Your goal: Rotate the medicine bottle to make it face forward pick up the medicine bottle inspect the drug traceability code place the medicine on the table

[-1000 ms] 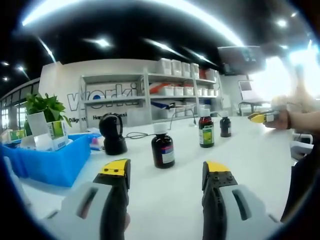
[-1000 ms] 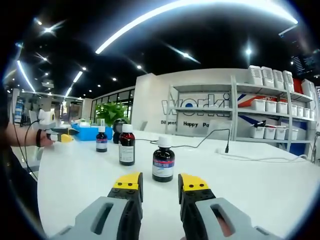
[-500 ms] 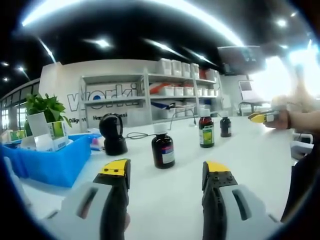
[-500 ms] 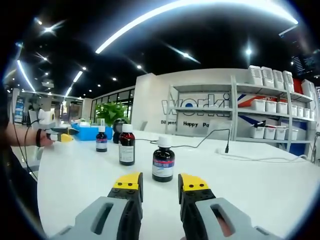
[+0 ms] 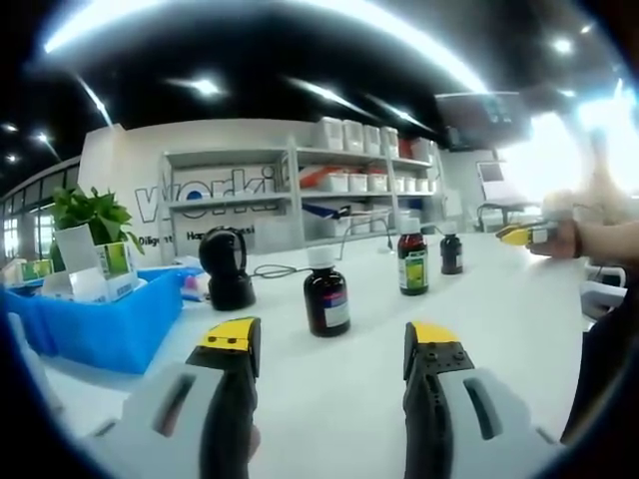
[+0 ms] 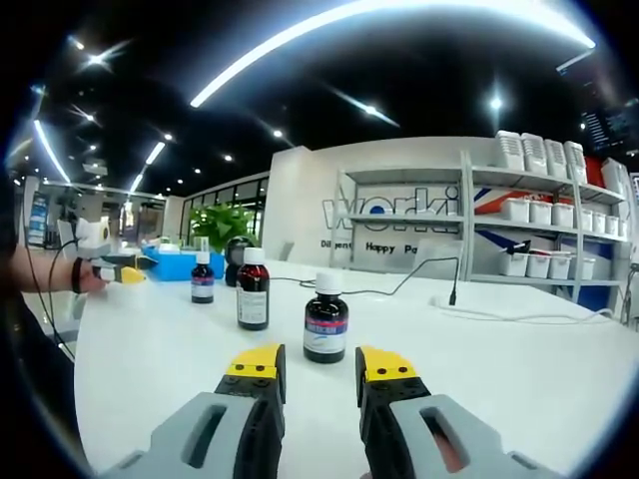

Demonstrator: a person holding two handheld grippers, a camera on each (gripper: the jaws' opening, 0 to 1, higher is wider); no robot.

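Three brown medicine bottles with white caps stand in a row on the white table (image 5: 509,329). In the left gripper view the nearest bottle (image 5: 325,292) is just ahead of my left gripper (image 5: 331,339), which is open and holds nothing; the other two bottles (image 5: 411,259) (image 5: 450,249) stand further right. In the right gripper view the nearest bottle (image 6: 325,319) stands upright a short way ahead of my right gripper (image 6: 321,364), whose jaws are apart with a narrower gap and nothing between them. Two more bottles (image 6: 253,289) (image 6: 203,277) trail off to the left.
A black barcode scanner (image 5: 228,269) and a blue bin (image 5: 100,314) holding boxes sit left of the bottles, near a potted plant (image 5: 90,215). A cable (image 6: 399,289) crosses the table (image 6: 150,349). Shelves with white bins (image 6: 539,230) line the back wall.
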